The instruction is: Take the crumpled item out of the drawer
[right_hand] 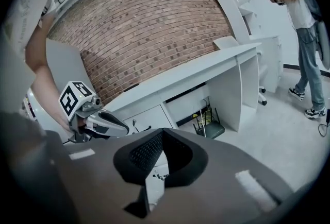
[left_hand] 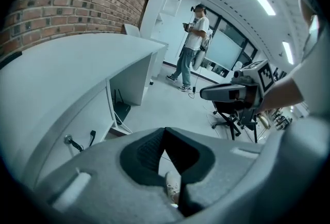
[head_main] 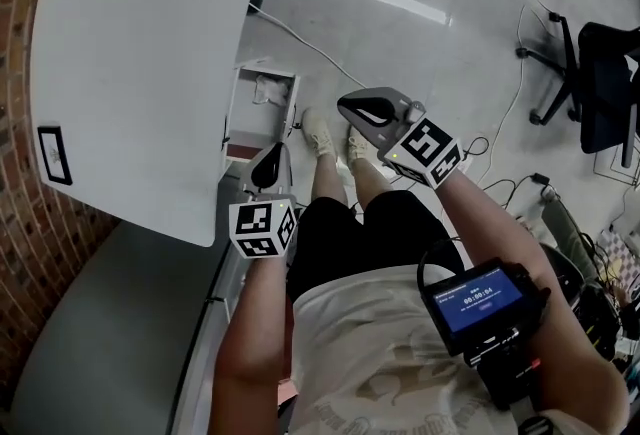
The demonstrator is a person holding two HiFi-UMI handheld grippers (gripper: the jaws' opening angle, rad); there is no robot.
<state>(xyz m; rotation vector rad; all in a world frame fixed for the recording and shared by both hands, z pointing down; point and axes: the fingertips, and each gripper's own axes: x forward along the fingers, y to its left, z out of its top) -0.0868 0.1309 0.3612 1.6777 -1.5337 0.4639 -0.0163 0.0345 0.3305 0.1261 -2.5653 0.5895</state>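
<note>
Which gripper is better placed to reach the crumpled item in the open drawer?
Probably left: the left gripper hangs close beside the drawer holding the crumpled item; the right gripper is farther off. Both are shut.

Head view steeply down over desk (head_main: 130, 73); gripper views near-level, both likely sharing desk, brick wall (right_hand: 149, 22).

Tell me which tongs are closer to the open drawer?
Left. The left tongs sit right beside the drawer; the right tongs are farther off to its right.
</note>
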